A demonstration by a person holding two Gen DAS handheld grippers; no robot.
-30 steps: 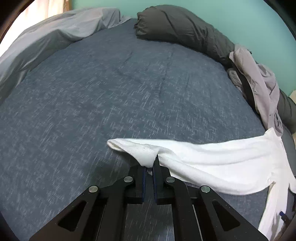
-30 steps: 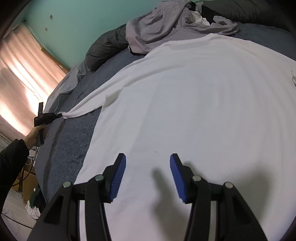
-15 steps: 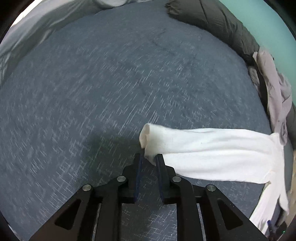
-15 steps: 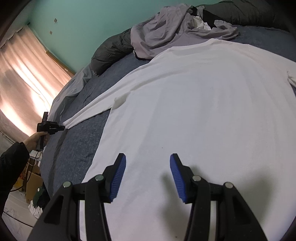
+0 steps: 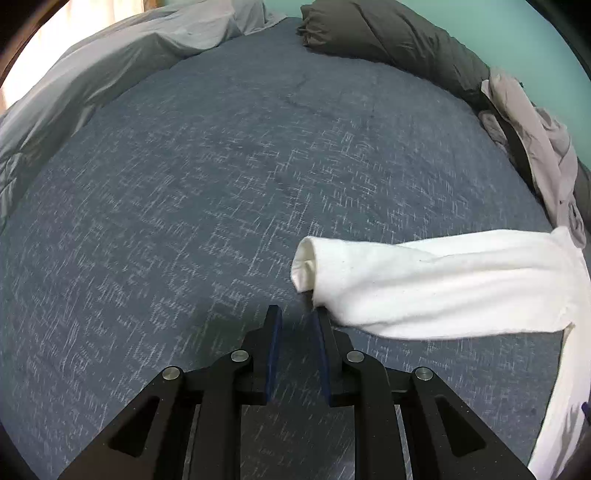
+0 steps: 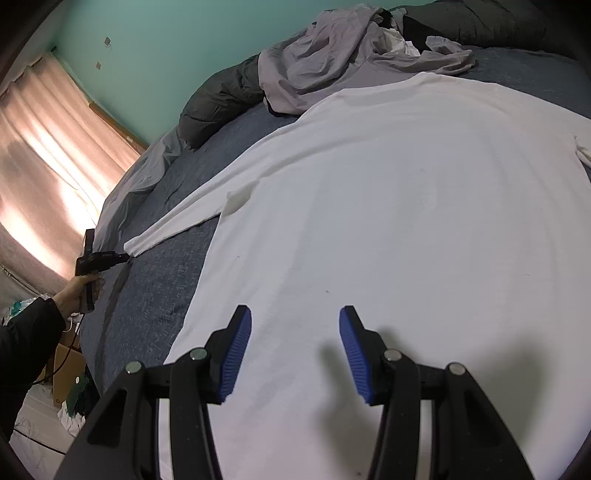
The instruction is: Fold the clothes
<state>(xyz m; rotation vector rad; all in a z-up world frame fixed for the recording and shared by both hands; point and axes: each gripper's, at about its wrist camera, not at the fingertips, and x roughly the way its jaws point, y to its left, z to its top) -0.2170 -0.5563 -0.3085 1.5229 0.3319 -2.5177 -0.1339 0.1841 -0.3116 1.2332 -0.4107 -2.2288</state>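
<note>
Fingers of the left gripper [image 5: 296, 314] stand slightly apart with nothing between them; they have just been opening, and the cuff of the white sleeve [image 5: 436, 284] lies just past the right-hand tip, on the bed [image 5: 221, 177]. The sleeve's long axis runs from that cuff away to the right, toward the shirt body. The right gripper [image 6: 295, 325] hovers over the white shirt [image 6: 406, 221], its fingers well apart and empty. The shirt lies flat on the bed, sleeve stretched out leftward. The left gripper is nearer the cuff. Beyond lie a grey garment [image 6: 332, 55] and dark bedding [image 5: 388, 33]. No containers are in play on the bed.
</note>
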